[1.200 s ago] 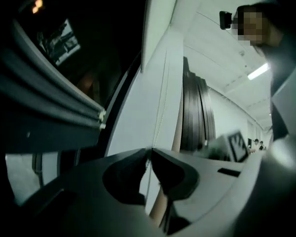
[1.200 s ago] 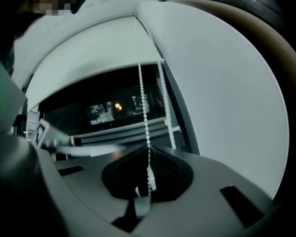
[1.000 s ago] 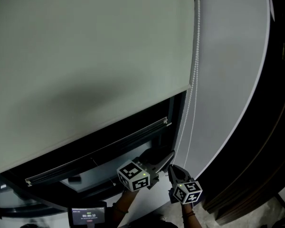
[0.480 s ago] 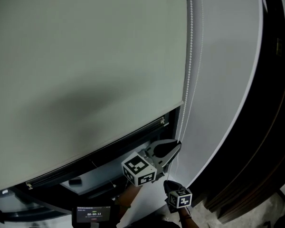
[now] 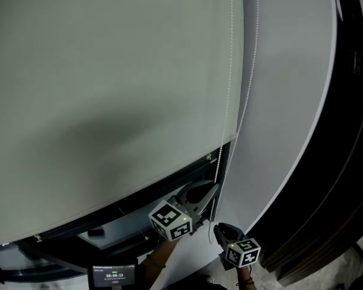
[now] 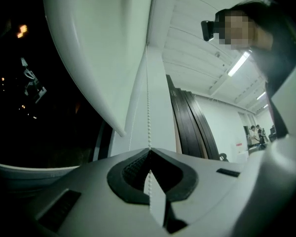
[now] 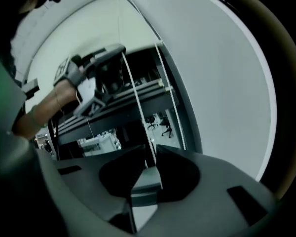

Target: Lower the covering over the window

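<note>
The pale roller blind [image 5: 109, 89] covers most of the dark window, its hem slanting from lower left up to the right. A white bead chain [image 5: 230, 89] hangs in two strands along its right edge. My left gripper [image 5: 214, 188] has just closed and is shut on one strand; in the left gripper view the chain [image 6: 148, 107] runs straight up out of the pinched left gripper [image 6: 149, 150]. Below it, my right gripper [image 5: 218, 228] has just been opening. The chain [image 7: 138, 107] passes loosely through the gap of the right gripper [image 7: 148, 149], whose jaws stand apart.
A white wall pillar [image 5: 284, 101] stands right of the chain, with dark vertical panels [image 5: 351, 162] beyond it. Under the hem lie the black window frame and sill rail [image 5: 127, 213]. A small lit screen [image 5: 114, 275] sits at the bottom edge.
The left jaws, open a second ago, have closed on the chain. The right gripper has sunk lower and its jaws have parted. The blind's hem hangs lower on the window.
</note>
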Demonstrator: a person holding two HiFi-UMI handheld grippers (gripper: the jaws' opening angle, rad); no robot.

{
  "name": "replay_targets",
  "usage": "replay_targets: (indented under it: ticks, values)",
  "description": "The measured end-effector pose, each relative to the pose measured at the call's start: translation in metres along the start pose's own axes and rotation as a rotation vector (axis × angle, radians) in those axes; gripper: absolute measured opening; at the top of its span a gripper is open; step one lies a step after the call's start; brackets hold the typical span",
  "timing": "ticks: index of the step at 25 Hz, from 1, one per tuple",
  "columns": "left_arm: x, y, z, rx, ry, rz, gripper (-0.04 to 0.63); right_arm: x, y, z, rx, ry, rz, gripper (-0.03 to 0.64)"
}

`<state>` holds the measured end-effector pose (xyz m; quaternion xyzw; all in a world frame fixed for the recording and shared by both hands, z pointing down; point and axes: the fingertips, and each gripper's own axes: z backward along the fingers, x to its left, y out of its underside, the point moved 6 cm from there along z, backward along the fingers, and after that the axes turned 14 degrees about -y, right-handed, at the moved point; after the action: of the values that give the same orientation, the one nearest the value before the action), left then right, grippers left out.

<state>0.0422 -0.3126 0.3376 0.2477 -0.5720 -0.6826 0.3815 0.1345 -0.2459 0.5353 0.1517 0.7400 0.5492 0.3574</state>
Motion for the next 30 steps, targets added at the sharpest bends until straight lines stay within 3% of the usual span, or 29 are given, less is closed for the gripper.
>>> replay_targets:
  ticks: [3, 6, 9, 15, 20, 22, 27, 30]
  values:
    - [0.004, 0.049, 0.009, 0.179, -0.014, -0.014, 0.003, 0.015, -0.061, 0.015, -0.11, -0.04, 0.071, 0.072]
    - [0.006, 0.116, 0.03, 0.346, -0.037, 0.067, 0.003, 0.037, -0.118, 0.029, -0.184, -0.088, 0.162, 0.092]
    - [-0.001, 0.182, 0.057, 0.531, -0.04, 0.096, 0.003, 0.053, -0.158, 0.032, -0.227, -0.123, 0.234, 0.107]
    - [-0.023, 0.259, 0.1, 0.736, -0.033, 0.151, 0.003, 0.069, -0.201, 0.009, -0.243, -0.177, 0.318, 0.117]
    - [-0.028, 0.268, 0.102, 0.743, -0.036, 0.176, 0.003, 0.083, -0.228, 0.01, -0.344, -0.175, 0.348, 0.114]
    - [-0.025, 0.267, 0.099, 0.74, -0.04, 0.179, 0.003, 0.081, -0.232, 0.013, -0.377, -0.142, 0.344, 0.023]
    - [-0.016, 0.262, 0.102, 0.746, -0.006, 0.234, 0.005, 0.063, -0.231, 0.019, -0.484, -0.138, 0.252, 0.02]
    - [-0.009, 0.237, 0.1, 0.657, -0.042, 0.224, 0.028, 0.056, -0.227, 0.029, -0.527, -0.133, 0.218, 0.02]
